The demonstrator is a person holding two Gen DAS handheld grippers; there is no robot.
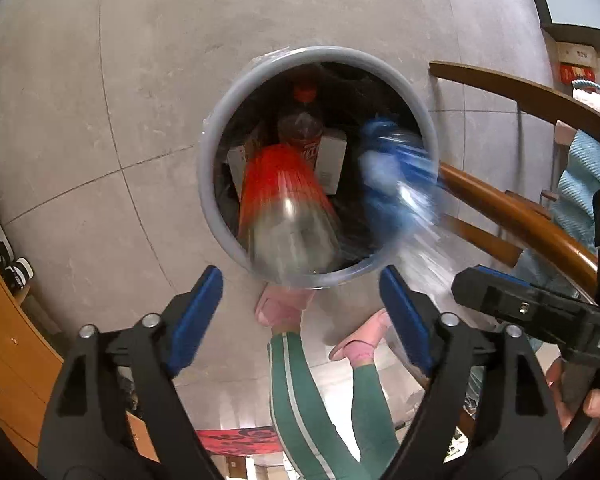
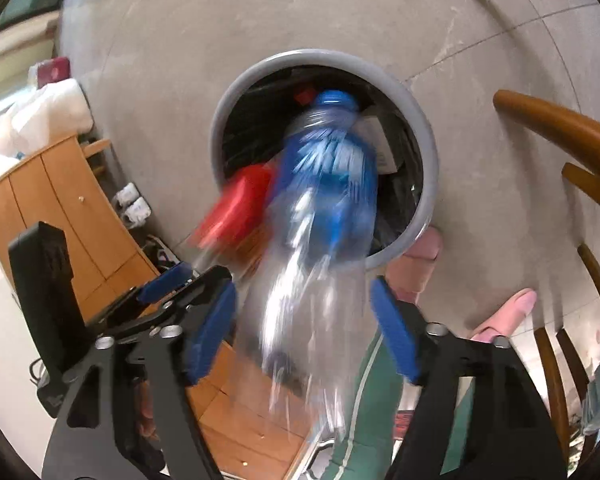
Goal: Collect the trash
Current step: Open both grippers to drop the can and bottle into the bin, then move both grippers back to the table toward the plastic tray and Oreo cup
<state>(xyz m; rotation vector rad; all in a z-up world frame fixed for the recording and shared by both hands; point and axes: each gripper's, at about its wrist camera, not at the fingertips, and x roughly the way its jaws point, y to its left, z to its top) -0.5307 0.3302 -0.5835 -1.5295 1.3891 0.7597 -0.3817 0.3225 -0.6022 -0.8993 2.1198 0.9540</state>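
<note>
Both tongs, left [image 1: 302,312] and right [image 2: 304,328], gape empty; 2 blurred bottles [image 1: 288,208] [image 2: 328,184] half-hide the bin [image 1: 220,120].

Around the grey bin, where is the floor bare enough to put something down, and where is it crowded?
Bare floor lies beyond and left of the grey bin, up to the wooden cabinet. Crowded: the near side, with pink slippers, and the right, with chairs. The bin mouth is busy: a red-label bottle and a blue-label bottle blur across it.

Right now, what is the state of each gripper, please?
Left gripper: open, holding nothing; red-labelled bottle blurred beyond it.
Right gripper: open; blue-labelled bottle between its fingers, not gripped.
</note>
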